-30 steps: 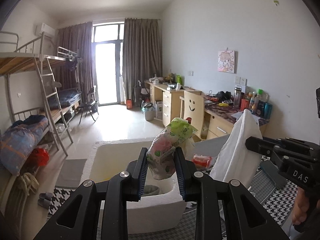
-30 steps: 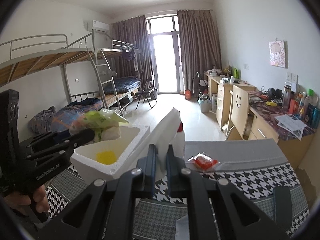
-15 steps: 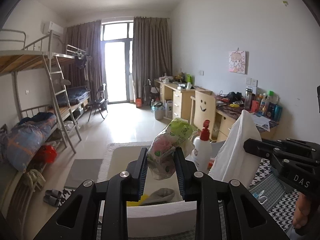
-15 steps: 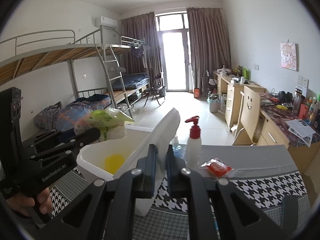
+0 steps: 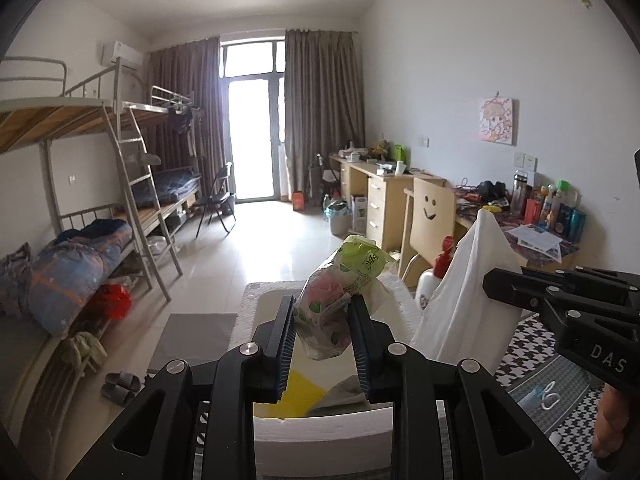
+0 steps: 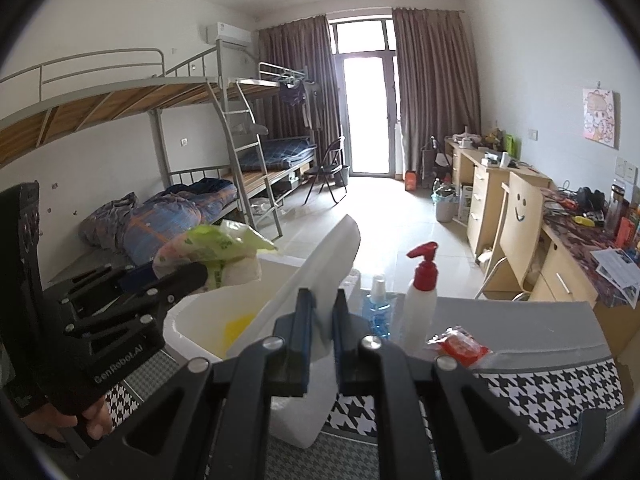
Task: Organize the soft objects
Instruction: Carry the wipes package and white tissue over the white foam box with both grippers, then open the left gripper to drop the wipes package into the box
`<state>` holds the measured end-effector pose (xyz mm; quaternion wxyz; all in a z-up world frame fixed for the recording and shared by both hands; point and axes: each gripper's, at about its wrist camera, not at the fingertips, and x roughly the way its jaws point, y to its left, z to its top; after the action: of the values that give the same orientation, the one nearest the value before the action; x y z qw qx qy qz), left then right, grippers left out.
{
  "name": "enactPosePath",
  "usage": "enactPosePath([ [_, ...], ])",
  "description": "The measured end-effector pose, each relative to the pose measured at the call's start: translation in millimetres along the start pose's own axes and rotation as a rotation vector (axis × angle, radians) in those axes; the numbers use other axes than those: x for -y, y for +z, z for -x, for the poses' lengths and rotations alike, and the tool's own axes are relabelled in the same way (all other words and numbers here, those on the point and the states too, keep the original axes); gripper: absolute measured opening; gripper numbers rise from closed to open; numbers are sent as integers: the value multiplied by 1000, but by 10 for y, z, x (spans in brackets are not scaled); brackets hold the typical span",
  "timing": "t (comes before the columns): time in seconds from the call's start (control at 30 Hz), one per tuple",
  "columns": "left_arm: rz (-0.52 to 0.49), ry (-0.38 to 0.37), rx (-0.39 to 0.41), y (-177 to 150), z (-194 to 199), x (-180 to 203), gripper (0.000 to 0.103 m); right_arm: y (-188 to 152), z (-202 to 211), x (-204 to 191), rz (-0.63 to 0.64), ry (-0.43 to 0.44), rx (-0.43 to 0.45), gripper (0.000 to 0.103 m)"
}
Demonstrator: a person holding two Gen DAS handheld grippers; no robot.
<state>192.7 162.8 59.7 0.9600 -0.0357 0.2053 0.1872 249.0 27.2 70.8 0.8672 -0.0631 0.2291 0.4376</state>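
Note:
My left gripper (image 5: 322,316) is shut on a soft floral pack with a green top (image 5: 344,284) and holds it above an open white foam box (image 5: 320,428). A yellow item (image 5: 298,392) and something pale lie inside the box. My right gripper (image 6: 323,300) is shut on the box's white lid (image 6: 324,264), which is tilted up on edge at the box's right side. The right wrist view shows the left gripper (image 6: 176,280) at the left with the pack (image 6: 212,248) over the box (image 6: 192,320).
On the houndstooth cloth (image 6: 552,392) stand a white pump bottle with a red top (image 6: 420,300), a small blue bottle (image 6: 376,314) and a red packet (image 6: 460,344). Bunk beds (image 5: 80,240) line the left wall. Desks and a smiley-back chair (image 5: 430,216) line the right.
Both grippers have shifted sideways with their loads still held. The pump bottle has come out from behind the lid, and the box's inside with the yellow item now shows in the left wrist view.

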Motion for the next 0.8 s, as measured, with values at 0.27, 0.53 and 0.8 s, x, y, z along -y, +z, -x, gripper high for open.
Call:
enactPosePath([
  [0.27,-1,25,-19,-25,-91,-35,28,41,-137,-67,22,12,-23,12],
  [0.53,3,-11,-60,-56,-257,-87,32,39,-201,-70,22,7,-33,12],
  [0.8,37,16,-60,-76,-228,-224,68,54,-248,-88,25,-8,-38,12],
])
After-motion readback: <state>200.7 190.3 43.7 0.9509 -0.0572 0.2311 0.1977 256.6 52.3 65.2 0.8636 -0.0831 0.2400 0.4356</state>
